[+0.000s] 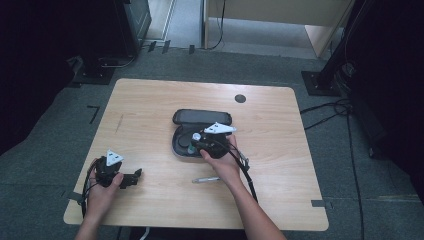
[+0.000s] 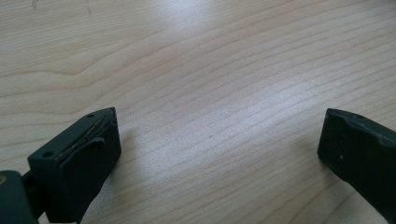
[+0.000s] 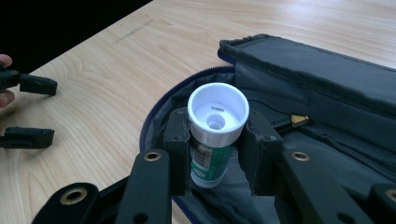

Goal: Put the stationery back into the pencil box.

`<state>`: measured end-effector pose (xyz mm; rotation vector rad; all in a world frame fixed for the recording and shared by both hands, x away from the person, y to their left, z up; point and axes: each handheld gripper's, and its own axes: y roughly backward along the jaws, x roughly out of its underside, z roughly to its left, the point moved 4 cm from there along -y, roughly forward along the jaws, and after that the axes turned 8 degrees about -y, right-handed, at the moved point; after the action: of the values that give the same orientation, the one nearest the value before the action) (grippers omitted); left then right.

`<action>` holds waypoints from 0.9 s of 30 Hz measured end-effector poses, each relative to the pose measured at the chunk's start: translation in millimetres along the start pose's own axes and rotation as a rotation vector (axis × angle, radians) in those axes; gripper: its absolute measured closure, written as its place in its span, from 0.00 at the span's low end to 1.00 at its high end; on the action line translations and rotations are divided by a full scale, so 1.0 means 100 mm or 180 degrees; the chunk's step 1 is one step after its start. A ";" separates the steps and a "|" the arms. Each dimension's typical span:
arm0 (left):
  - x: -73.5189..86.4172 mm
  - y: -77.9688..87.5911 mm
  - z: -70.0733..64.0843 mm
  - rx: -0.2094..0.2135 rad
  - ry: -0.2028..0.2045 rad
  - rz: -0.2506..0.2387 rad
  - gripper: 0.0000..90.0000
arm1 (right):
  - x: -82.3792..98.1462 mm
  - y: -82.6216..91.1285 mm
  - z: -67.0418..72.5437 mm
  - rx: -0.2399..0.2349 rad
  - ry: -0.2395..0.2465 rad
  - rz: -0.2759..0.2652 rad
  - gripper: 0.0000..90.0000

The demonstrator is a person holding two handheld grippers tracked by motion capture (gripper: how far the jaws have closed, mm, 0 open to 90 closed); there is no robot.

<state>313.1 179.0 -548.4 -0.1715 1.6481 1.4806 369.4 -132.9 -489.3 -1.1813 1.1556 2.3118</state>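
One glue stick, one case, two grippers on one light wooden table (image 1: 150,100).

Your right gripper (image 3: 218,154), at lower centre of the right gripper view, is clamped on the single green-labelled glue stick with a white cap (image 3: 215,135), holding it upright over the open dark fabric zip case (image 3: 327,93) that lies at the centre of the high view, its lid folded toward the top of the frame. Your left gripper (image 1: 131,178), at lower left of the high view, rests released, both jaws spread over bare wood. One slim silvery pen (image 1: 206,179) lies just below the case, beside your right hand (image 1: 225,162).
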 end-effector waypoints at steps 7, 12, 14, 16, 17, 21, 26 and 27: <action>0.00 0.00 0.00 0.0000 0.0000 0.0000 0.00 | 0.04 0.09 -0.12 -0.0124 -0.0013 0.0096 0.74; 0.00 0.00 0.00 0.0000 -0.0001 0.0001 0.00 | 0.08 0.16 -0.24 -0.0095 -0.0084 0.0143 0.74; 0.00 0.00 0.00 -0.0001 0.0000 0.0000 0.00 | 0.10 0.18 -0.29 -0.0079 -0.0139 0.0144 0.73; 0.00 0.00 0.00 0.0000 0.0000 0.0000 0.00 | 0.12 0.19 -0.33 -0.0026 -0.0183 0.0142 0.73; 0.00 0.00 0.00 -0.0001 0.0000 0.0001 0.00 | 0.13 0.19 -0.36 -0.0020 -0.0196 0.0151 0.73; 0.00 0.00 0.00 0.0000 0.0000 0.0000 0.00 | 0.17 0.20 -0.43 0.0018 -0.0194 0.0211 0.73; 0.00 0.00 0.00 -0.0001 -0.0001 0.0000 0.00 | 0.23 0.18 -0.52 0.0094 -0.0267 0.0303 0.73; 0.00 0.00 0.00 -0.0001 -0.0001 0.0001 0.00 | 0.24 0.18 -0.53 0.0100 -0.0292 0.0311 0.73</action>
<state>313.1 179.0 -548.4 -0.1712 1.6478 1.4809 373.2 -187.3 -516.4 -1.0179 1.2375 2.3830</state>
